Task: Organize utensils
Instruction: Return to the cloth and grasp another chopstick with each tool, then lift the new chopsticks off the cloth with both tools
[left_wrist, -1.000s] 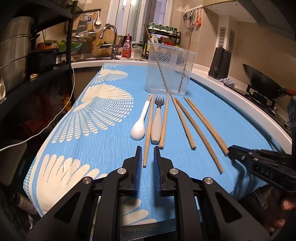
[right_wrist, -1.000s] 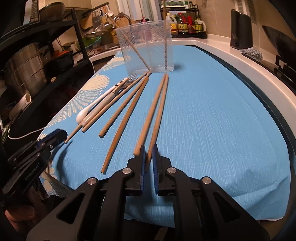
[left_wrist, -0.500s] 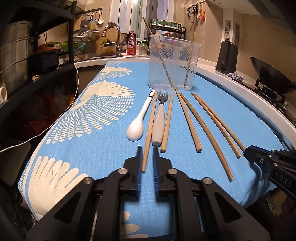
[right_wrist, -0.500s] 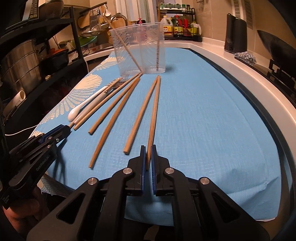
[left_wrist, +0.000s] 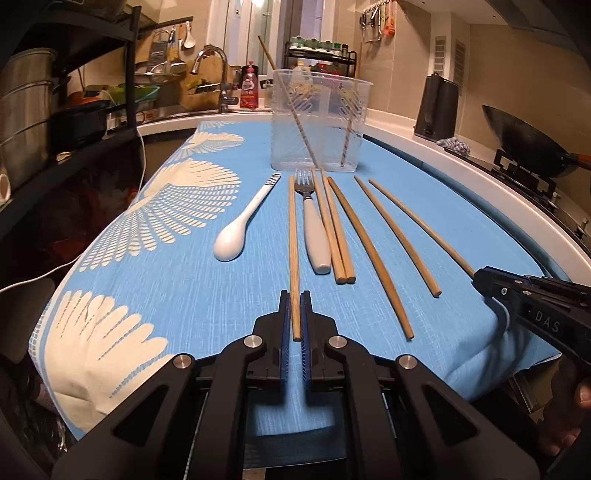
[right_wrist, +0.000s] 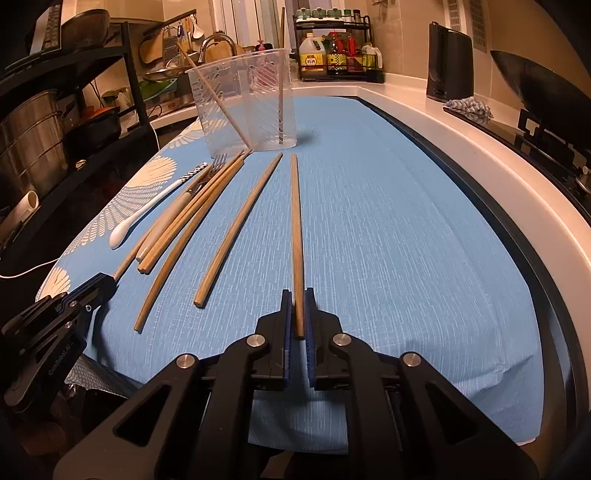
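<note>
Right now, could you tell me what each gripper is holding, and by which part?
The left gripper is shut on the near end of the leftmost chopstick; the right gripper is shut on the near end of the rightmost chopstick.

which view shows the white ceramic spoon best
The left wrist view: the white ceramic spoon lies whole, bowl toward the camera, striped handle tip clear. The right wrist view shows it far off at the left edge, foreshortened and small.
</note>
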